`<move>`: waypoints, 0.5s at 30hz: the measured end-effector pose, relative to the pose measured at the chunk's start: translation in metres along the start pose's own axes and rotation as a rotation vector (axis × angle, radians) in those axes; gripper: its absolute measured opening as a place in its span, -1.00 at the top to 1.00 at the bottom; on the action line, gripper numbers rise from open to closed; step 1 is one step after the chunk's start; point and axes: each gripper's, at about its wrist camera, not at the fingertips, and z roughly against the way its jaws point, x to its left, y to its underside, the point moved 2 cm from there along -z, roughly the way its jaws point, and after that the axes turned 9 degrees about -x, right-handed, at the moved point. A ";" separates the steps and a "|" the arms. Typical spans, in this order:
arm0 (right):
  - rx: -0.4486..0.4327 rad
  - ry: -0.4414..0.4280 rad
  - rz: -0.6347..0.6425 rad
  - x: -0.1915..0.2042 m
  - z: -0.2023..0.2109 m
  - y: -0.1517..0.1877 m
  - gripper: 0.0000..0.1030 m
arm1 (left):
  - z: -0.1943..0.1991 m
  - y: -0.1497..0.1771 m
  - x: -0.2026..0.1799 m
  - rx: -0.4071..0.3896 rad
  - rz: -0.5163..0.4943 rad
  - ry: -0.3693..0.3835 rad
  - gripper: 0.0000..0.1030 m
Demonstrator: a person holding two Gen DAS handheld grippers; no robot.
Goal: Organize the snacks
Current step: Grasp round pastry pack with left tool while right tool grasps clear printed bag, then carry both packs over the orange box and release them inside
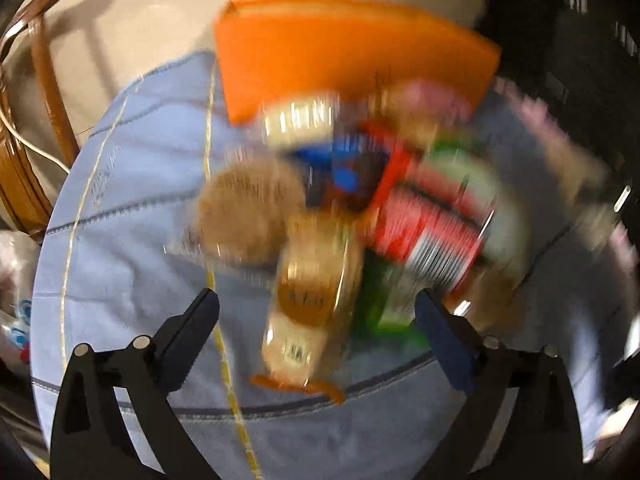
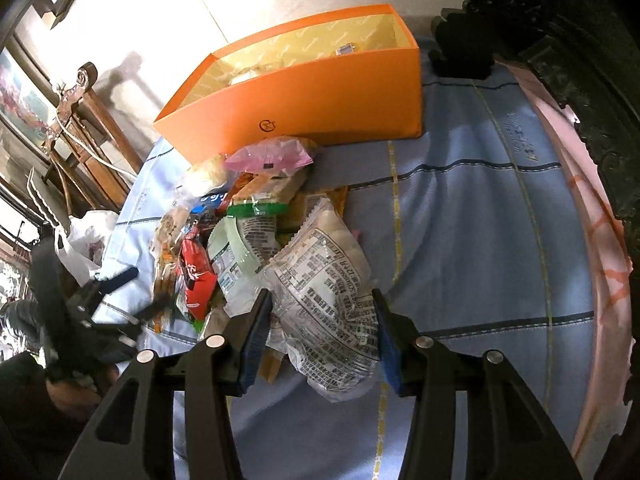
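Because the snacks point(image 2: 256, 240) lie heaped on the blue cloth point(image 2: 480, 208) just before the orange box point(image 2: 304, 96), the right gripper point(image 2: 320, 332) straddles a printed clear packet point(image 2: 332, 304), jaws wide, while the left gripper point(image 1: 316, 320), equally wide, hovers over the pile holding nothing.

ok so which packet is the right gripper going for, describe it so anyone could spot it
Start at the orange box on the blue cloth; the snack pile lies in front of it. The clear packet sits between the right gripper fingers, with pale round pieces inside and dense black print.
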 end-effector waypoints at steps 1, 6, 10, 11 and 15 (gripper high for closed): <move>-0.001 0.003 -0.002 -0.001 0.001 0.000 0.04 | -0.001 0.004 0.000 -0.002 0.015 0.034 -0.20; -0.009 0.002 -0.005 -0.004 0.004 0.001 0.03 | 0.018 0.000 -0.009 -0.027 0.048 0.215 0.29; -0.013 -0.012 -0.006 -0.001 0.004 0.001 0.03 | 0.038 -0.002 -0.004 -0.032 0.113 0.271 0.29; -0.017 -0.017 -0.006 0.001 0.005 0.000 0.03 | 0.045 -0.004 -0.004 -0.044 0.120 0.278 0.29; -0.058 -0.031 0.000 0.009 0.017 -0.012 0.03 | 0.072 -0.015 0.000 -0.083 0.122 0.268 0.29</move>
